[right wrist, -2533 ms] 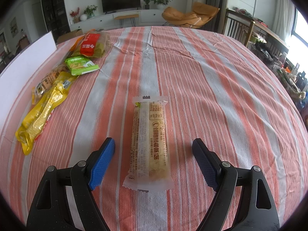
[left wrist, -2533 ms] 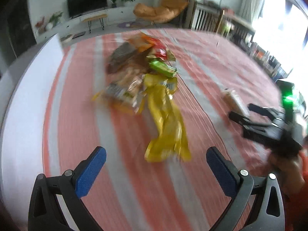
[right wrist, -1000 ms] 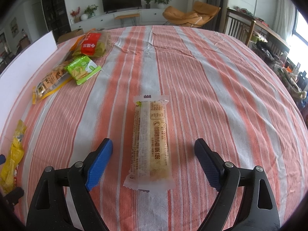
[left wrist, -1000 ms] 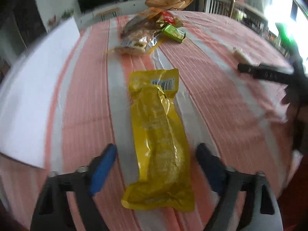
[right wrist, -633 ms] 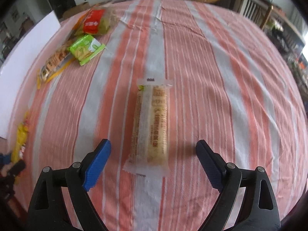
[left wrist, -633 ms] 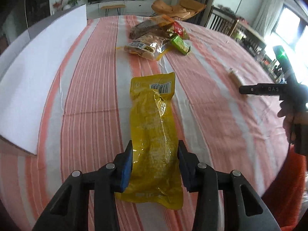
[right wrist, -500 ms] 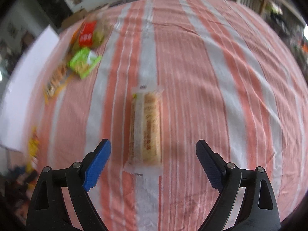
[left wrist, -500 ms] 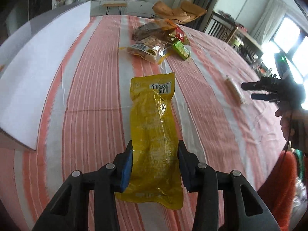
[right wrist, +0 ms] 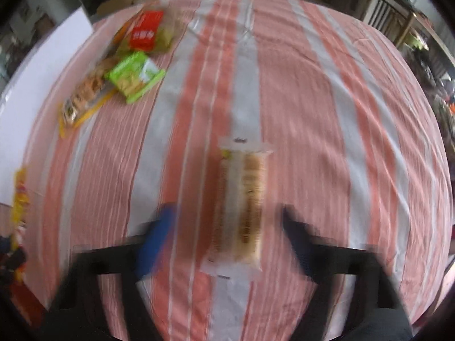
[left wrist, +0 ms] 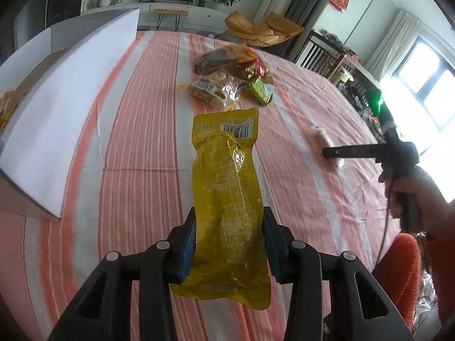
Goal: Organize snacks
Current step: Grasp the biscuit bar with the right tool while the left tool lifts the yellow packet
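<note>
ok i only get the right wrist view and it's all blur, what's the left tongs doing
observer: the left tongs have just closed on the long yellow packet, with the pads pressing both of its long edges.
operator: any box near it
observer: yes, a white box stands open to the left of the packet, with something yellow already inside at the frame's edge.

Daylight is admitted through an overexposed window (left wrist: 432,85) at right. The right wrist view is smeared by motion; edges are bent by fisheye.
</note>
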Action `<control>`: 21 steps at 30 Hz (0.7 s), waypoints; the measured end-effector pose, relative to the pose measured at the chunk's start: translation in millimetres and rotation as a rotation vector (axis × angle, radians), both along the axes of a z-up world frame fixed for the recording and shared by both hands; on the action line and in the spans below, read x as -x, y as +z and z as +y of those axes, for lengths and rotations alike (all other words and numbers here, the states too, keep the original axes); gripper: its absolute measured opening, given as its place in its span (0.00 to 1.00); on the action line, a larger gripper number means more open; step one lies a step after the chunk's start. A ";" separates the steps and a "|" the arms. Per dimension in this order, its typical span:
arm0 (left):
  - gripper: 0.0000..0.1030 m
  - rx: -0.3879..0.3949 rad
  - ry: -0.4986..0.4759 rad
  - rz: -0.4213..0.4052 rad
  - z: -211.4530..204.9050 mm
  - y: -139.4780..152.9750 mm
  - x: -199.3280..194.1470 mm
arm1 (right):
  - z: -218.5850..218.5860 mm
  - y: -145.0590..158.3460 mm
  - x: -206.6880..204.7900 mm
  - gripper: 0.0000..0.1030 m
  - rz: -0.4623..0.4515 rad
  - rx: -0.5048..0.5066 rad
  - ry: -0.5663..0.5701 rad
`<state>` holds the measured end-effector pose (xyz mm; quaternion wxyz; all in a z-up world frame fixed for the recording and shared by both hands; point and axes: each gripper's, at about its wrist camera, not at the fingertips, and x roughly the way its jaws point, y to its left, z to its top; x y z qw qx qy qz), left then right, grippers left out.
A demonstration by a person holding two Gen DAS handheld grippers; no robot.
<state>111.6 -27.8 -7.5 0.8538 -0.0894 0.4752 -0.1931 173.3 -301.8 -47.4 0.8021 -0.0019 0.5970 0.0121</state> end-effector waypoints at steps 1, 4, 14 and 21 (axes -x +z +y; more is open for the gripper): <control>0.40 0.014 0.006 -0.007 3.9 4.3 1.4 | 0.3 2.2 1.8 0.32 -0.018 0.019 -0.002; 0.40 0.062 0.020 -0.016 15.4 15.3 0.4 | 1.5 1.9 3.6 0.32 -0.004 0.008 -0.003; 0.40 0.196 0.118 -0.090 77.3 74.8 -14.4 | 9.4 74.3 1.2 0.32 -0.123 -0.287 -0.052; 0.40 0.115 0.285 -0.114 159.1 95.8 -47.6 | 106.3 155.3 -14.7 0.32 -0.237 -0.475 0.111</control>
